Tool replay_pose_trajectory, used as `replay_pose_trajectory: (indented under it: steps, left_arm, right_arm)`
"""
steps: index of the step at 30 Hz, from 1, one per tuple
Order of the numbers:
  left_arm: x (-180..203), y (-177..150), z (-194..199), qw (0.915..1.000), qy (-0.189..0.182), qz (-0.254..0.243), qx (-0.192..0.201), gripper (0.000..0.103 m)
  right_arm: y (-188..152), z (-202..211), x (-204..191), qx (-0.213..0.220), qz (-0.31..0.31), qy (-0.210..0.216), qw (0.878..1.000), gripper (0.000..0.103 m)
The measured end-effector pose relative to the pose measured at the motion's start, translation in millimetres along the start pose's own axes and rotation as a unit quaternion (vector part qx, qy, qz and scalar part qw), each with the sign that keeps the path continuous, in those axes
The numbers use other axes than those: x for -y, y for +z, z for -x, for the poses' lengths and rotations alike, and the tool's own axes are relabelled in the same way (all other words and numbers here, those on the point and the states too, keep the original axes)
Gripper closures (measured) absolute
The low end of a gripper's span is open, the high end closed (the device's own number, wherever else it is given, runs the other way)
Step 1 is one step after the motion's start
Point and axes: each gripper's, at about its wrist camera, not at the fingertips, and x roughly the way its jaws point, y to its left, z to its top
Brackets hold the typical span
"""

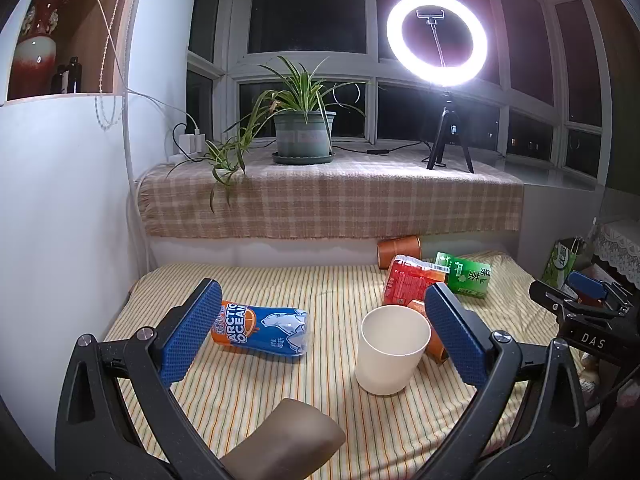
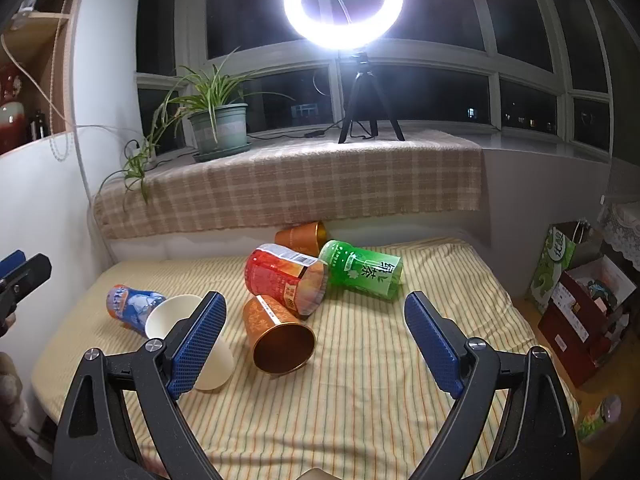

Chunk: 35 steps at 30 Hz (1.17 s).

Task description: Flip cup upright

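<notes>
A cream cup [image 1: 390, 350] stands upright, mouth up, on the striped tablecloth [image 1: 280, 392]. My left gripper [image 1: 324, 332] is open and empty, with the cup between its blue pads, nearer the right pad [image 1: 456, 336], apart from both. In the right wrist view the cream cup [image 2: 176, 314] shows partly behind the left pad [image 2: 198, 342]. My right gripper [image 2: 316, 342] is open and empty, just behind an orange metallic cup [image 2: 278, 338] lying on its side with its mouth toward me.
A blue Arctic Ocean bottle [image 1: 260, 330] lies left of the cream cup. A red bottle [image 2: 284, 276], a green tea bottle [image 2: 360, 270] and another orange cup [image 2: 302, 236] lie at the back. A plant pot [image 1: 304, 134] and ring light [image 1: 438, 38] stand on the sill.
</notes>
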Motion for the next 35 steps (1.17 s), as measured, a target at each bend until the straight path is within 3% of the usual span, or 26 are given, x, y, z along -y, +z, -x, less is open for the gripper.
replay_pose_trajectory:
  steps: [35]
  left_arm:
    - [-6.4,-7.7,-5.2,1.0,0.002,0.0,-0.006,0.0]
  right_arm:
    - [-4.0,-4.2,-2.2,-0.009,0.002,0.003,1.0,0.012]
